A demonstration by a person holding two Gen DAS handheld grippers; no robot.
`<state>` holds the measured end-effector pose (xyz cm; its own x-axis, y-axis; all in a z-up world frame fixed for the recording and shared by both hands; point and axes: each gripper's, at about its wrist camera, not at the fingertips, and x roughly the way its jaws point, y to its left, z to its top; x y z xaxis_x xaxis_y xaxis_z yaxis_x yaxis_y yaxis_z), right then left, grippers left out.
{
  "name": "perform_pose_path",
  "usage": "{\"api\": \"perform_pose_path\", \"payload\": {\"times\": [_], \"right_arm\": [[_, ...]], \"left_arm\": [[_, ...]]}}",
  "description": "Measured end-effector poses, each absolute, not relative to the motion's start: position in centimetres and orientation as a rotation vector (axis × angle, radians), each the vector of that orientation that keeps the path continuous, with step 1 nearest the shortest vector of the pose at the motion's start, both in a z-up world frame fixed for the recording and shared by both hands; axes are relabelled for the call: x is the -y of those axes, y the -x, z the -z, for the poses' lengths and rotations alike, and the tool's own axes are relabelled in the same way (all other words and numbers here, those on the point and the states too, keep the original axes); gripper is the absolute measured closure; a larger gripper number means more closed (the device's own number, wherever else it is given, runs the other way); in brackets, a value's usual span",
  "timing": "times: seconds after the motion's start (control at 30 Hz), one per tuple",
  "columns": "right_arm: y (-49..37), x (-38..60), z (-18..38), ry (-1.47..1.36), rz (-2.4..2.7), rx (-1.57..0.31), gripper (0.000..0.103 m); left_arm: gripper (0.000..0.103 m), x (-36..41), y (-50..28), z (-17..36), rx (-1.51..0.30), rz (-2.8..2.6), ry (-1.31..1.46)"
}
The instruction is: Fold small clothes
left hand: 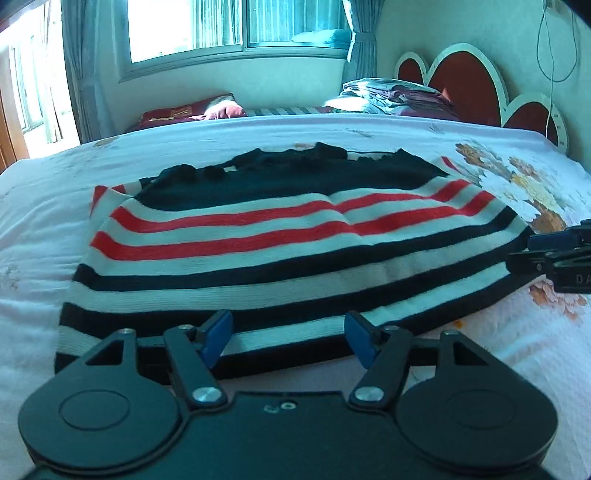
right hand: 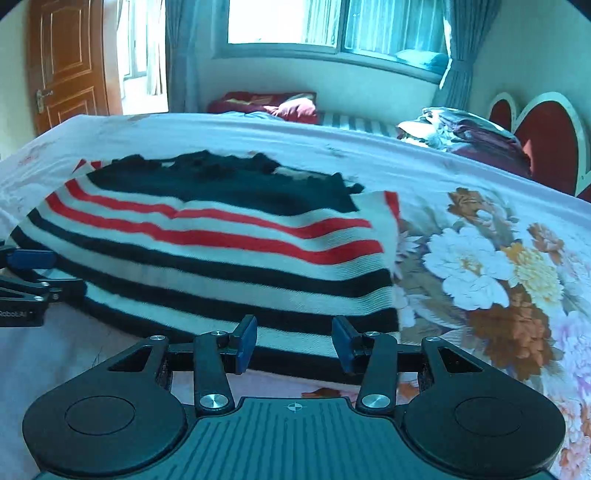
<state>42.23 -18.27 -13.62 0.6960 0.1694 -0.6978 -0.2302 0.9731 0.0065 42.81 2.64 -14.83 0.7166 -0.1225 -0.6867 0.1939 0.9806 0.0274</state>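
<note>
Left wrist view shows the striped sweater (left hand: pixel 280 243) flat on the bed (left hand: pixel 369 129), its long axis crosswise, its near hem straight ahead of both grippers, left (left hand: pixel 290 341) and right (right hand: pixel 293 341), jaws open and empty, equally close.

Blown-out daylight from window (left hand: pixel 184 29), teal cast, fisheye-bent edges.

- The left tongs (left hand: pixel 290 341) stand open above the near hem of a striped sweater (left hand: pixel 280 243).
- The sweater lies flat on the flowered bed (left hand: pixel 517 369), stretching away ahead of them.
- The right tongs (left hand: pixel 554 254) reach its right edge.
</note>
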Motion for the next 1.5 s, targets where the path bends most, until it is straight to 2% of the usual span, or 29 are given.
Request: {"api": "perform_pose_path", "payload": {"times": [0.13, 0.37, 0.47, 0.83, 0.97, 1.07, 1.1, 1.13, 1.17, 1.2, 1.23, 1.37, 1.5], "right_arm": [[-42.1, 19.3, 15.4, 0.128, -0.17, -0.812, 0.058], [-41.8, 23.7, 16.1, 0.033, -0.086, -0.847, 0.059], [-41.8, 25.0, 16.3, -0.053, -0.097, -0.861, 0.058], [-42.0, 24.4, 16.3, -0.025, -0.086, -0.873, 0.058], [-41.7, 24.5, 15.8, -0.031, -0.083, -0.883, 0.058], [-39.4, 24.7, 14.8, -0.035, -0.101, -0.82, 0.059], [-38.6, 24.8, 14.6, -0.049, -0.119, -0.799, 0.06], [-38.0, 24.9, 14.5, -0.059, -0.133, -0.787, 0.068], [-37.7, 24.8, 14.4, -0.068, -0.148, -0.791, 0.093], [-37.5, 24.6, 14.4, -0.077, -0.155, -0.795, 0.101], [-37.3, 24.5, 14.3, -0.089, -0.159, -0.784, 0.101], [-37.7, 22.8, 13.3, -0.11, -0.214, -0.757, 0.102], [-39.7, 20.7, 12.6, -0.131, -0.268, -0.753, 0.102]], "left_arm": [[0.035, -4.3, -42.8, 15.1, -0.766, 0.147, -0.08], [0.034, -10.0, -41.9, 15.1, -0.772, 0.055, -0.01], [0.034, -10.4, -41.7, 15.1, -0.772, 0.052, -0.017], [0.034, -10.3, -41.4, 15.7, -0.753, 0.052, -0.023], [0.035, -10.8, -40.6, 14.4, -0.749, -0.009, -0.001], [0.036, -12.1, -38.3, 13.4, -0.708, -0.098, 0.054], [0.037, -12.7, -37.7, 13.4, -0.712, -0.091, 0.105], [0.039, -13.4, -37.2, 13.6, -0.723, -0.086, 0.164], [0.05, -13.9, -36.9, 13.9, -0.737, -0.083, 0.215], [0.057, -14.4, -36.8, 14.4, -0.755, -0.066, 0.284], [0.06, -15.0, -36.8, 14.8, -0.766, -0.053, 0.361], [0.06, -17.3, -37.3, 16.4, -0.718, -0.054, 0.683], [0.061, -18.5, -38.9, 17.4, -0.675, -0.084, 0.845]]}}
